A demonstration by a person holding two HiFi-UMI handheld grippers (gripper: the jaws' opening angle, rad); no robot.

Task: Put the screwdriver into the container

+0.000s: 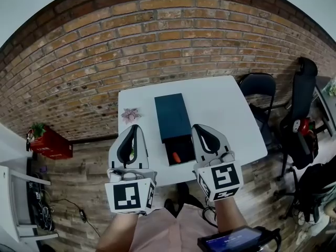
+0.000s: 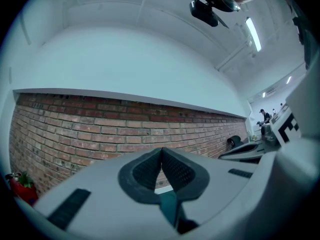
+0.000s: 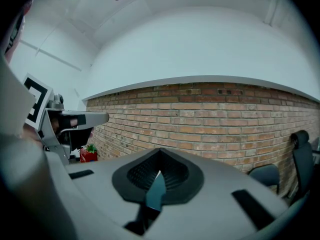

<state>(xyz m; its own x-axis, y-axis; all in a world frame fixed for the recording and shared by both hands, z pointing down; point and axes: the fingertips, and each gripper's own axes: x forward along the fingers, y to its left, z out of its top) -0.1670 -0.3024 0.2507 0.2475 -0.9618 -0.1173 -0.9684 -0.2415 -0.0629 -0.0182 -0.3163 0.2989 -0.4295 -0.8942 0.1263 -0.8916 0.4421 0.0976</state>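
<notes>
A dark teal container [image 1: 171,117] lies on the white table [image 1: 226,109], with its black tray [image 1: 179,150] slid out toward me. In the tray lies the orange-handled screwdriver [image 1: 177,157]. My left gripper [image 1: 134,127] hangs to the left of the tray, above the table's near edge, shut and empty. To the tray's right my right gripper [image 1: 200,127] is also shut and holds nothing. Both gripper views face the brick wall, level and above the table; the left gripper's [image 2: 161,152] and the right gripper's [image 3: 159,153] pads meet with nothing between them.
A small pink plant [image 1: 130,114] sits on the table left of the container. Black chairs [image 1: 259,86] stand at the table's right. A red box with a plant [image 1: 50,144] rests on the floor at left. A dark device [image 1: 237,240] is at my lap.
</notes>
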